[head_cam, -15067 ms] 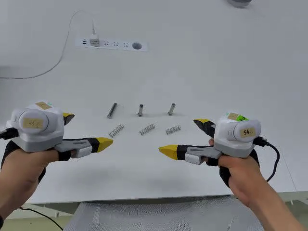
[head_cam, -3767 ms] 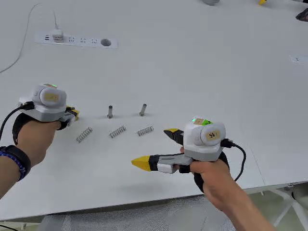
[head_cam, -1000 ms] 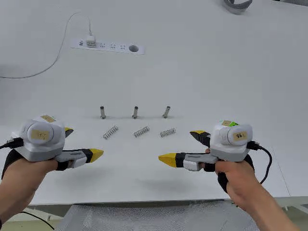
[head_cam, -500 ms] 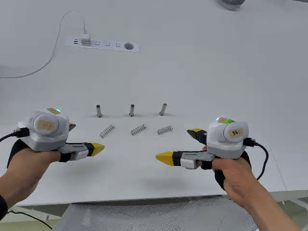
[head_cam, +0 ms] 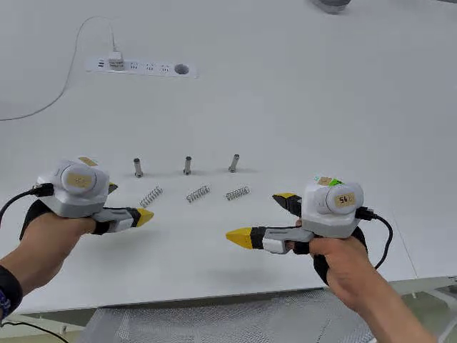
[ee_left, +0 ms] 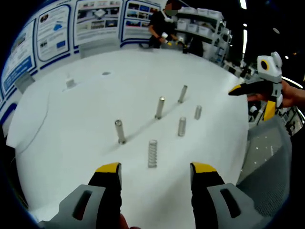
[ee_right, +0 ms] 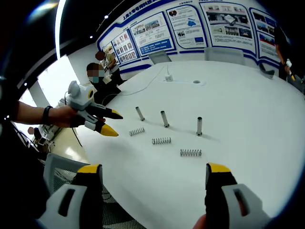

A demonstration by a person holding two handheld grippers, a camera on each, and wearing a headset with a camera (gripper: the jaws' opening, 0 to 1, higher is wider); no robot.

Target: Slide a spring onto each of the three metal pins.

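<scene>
So the left tool [head_cam: 127,201] has crept in toward the nearest spring [head_cam: 151,196], jaws spread wide. The right tool [head_cam: 258,216] is spread too. All three springs lie loose on the worktop [head_cam: 300,107], just in front of the upright pins [head_cam: 187,166]. I'd pinch that spring mid-coil, gently, then tip it vertical over the left pin [head_cam: 138,168].
</scene>
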